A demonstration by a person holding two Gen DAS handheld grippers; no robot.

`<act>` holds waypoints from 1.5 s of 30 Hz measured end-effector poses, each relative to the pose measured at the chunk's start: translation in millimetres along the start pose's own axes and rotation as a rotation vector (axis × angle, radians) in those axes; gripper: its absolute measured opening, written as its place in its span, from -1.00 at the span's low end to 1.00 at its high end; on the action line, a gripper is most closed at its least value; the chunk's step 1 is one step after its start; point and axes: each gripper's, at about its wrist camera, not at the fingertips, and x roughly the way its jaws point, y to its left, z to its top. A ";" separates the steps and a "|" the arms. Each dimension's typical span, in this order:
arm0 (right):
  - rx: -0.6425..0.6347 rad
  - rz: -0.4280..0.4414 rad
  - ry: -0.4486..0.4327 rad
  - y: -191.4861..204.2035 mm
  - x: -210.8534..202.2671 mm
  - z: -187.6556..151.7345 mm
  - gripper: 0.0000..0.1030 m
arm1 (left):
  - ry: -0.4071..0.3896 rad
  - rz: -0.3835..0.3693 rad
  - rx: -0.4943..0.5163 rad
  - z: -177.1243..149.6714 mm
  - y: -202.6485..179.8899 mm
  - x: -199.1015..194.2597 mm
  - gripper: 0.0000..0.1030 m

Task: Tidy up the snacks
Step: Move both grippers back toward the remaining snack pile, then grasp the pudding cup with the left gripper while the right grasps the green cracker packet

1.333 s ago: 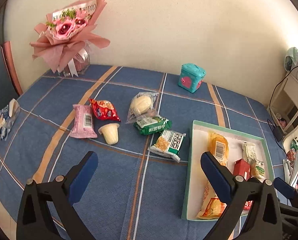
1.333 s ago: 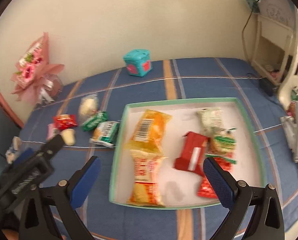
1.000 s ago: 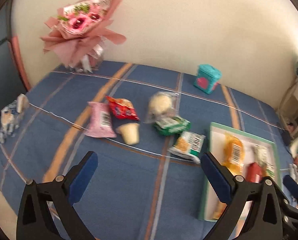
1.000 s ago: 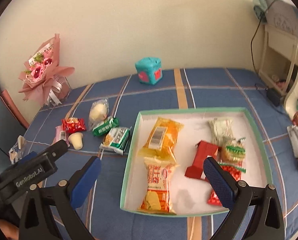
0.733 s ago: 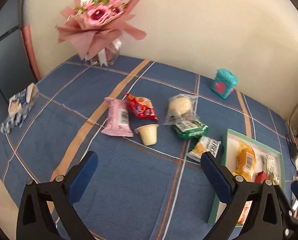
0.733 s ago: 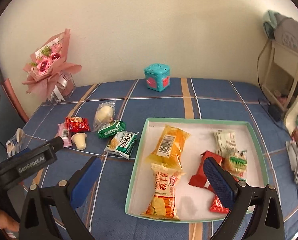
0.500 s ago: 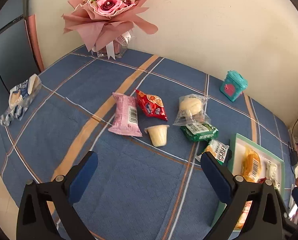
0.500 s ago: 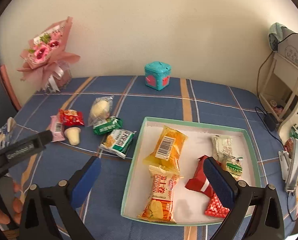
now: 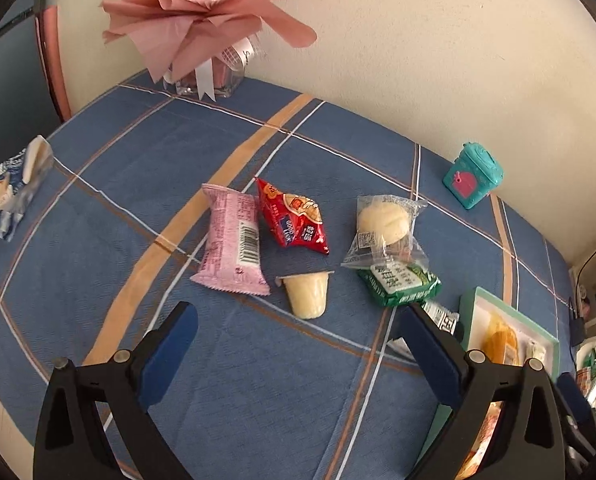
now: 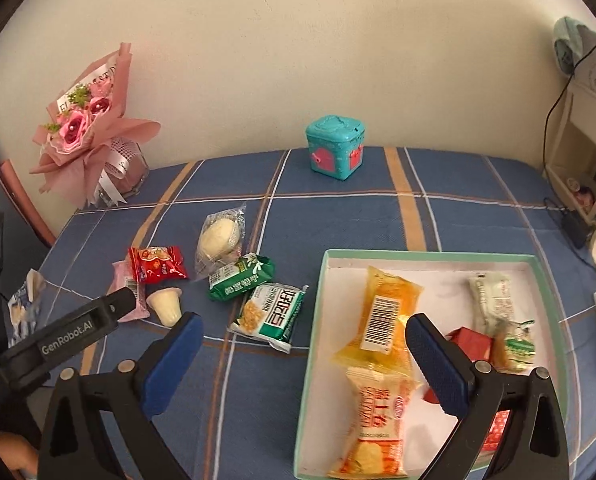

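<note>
Loose snacks lie on the blue plaid cloth: a pink packet (image 9: 234,240), a red packet (image 9: 294,218), a jelly cup (image 9: 306,290), a clear-wrapped bun (image 9: 384,224), a green packet (image 9: 400,284) and a green-and-white packet (image 10: 270,312). A green-rimmed white tray (image 10: 318,320) holds several snacks, among them an orange packet (image 10: 382,312). My left gripper (image 9: 294,344) is open and empty, just short of the jelly cup. My right gripper (image 10: 304,344) is open and empty over the tray's left edge.
A pink bouquet (image 9: 206,12) stands at the back left by the wall. A teal box (image 10: 335,152) sits at the back. A blue-and-white wrapper (image 9: 14,188) lies at the far left. A cream shelf unit (image 10: 578,152) with cables stands at the right.
My left gripper has swung left and closer to the loose snacks, and the tray has slid to the right edge of its view. My right gripper has drawn back and to the left.
</note>
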 end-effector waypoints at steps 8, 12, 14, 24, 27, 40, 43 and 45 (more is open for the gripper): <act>0.060 0.025 0.121 9.0 45.3 18.4 0.80 | 0.097 0.004 0.000 14.3 -4.6 35.5 0.71; 0.102 0.048 0.187 9.0 68.5 20.6 0.79 | 0.131 0.005 -0.006 19.6 -4.3 51.0 0.65; 0.097 0.044 0.217 11.7 77.4 20.4 0.70 | 0.138 0.004 -0.003 21.2 -6.0 55.7 0.65; 0.092 0.052 0.300 17.7 105.2 15.2 0.47 | 0.190 -0.007 -0.013 19.5 -8.8 79.4 0.40; 0.096 0.052 0.327 17.2 114.2 11.4 0.40 | 0.206 -0.009 -0.019 17.0 -8.4 86.0 0.37; 0.072 0.025 0.351 26.6 128.6 9.4 0.25 | 0.235 0.009 -0.032 15.7 -6.9 107.4 -0.02; 0.073 0.018 0.354 27.5 131.4 10.2 0.24 | 0.232 0.008 -0.028 18.0 -8.3 109.3 -0.09; 0.071 0.013 0.366 27.8 135.5 9.2 0.20 | 0.231 0.011 -0.029 20.7 -9.5 111.2 -0.11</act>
